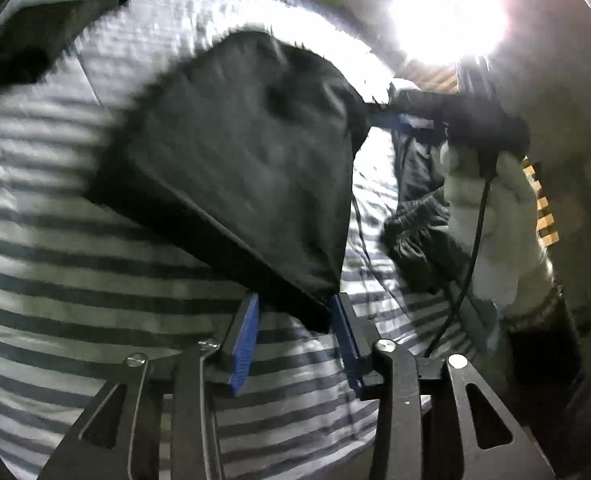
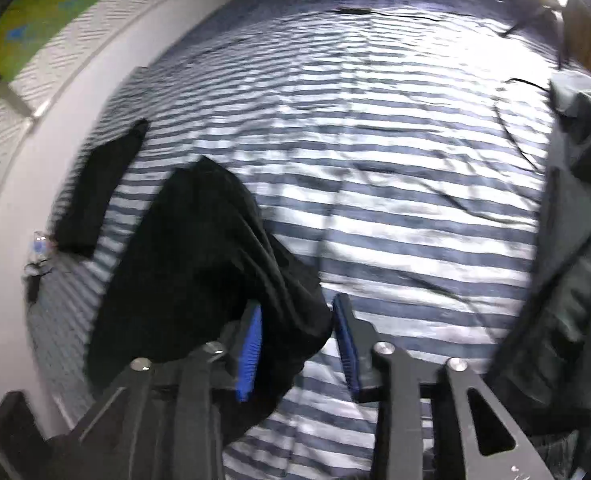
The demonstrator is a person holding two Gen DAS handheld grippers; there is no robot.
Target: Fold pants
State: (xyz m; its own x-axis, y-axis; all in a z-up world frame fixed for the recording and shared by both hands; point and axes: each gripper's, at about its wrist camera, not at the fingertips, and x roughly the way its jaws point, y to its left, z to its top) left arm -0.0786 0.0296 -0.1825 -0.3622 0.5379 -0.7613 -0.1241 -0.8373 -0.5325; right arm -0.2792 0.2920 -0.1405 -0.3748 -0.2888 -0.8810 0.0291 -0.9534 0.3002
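In the left wrist view, the left gripper [image 1: 297, 320] has its blue pads apart, with a corner of the black pants [image 1: 239, 160] hanging between them. I cannot tell if it pinches the cloth. The pants fill the middle, above the striped sheet [image 1: 75, 280]. At right, a gloved hand [image 1: 491, 216] holds the right gripper [image 1: 379, 114], closed on the pants.

In the right wrist view, the right gripper [image 2: 297, 324] has dark pants [image 2: 199, 264] bunched between its pads, at lower left over the striped sheet [image 2: 395, 160].

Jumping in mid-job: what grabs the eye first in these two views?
The black fabric pants hang over the grey-and-white striped bedsheet, a corner between the left gripper's blue pads. A glaring white light burns at the left view's upper right. The right gripper holds another fold.
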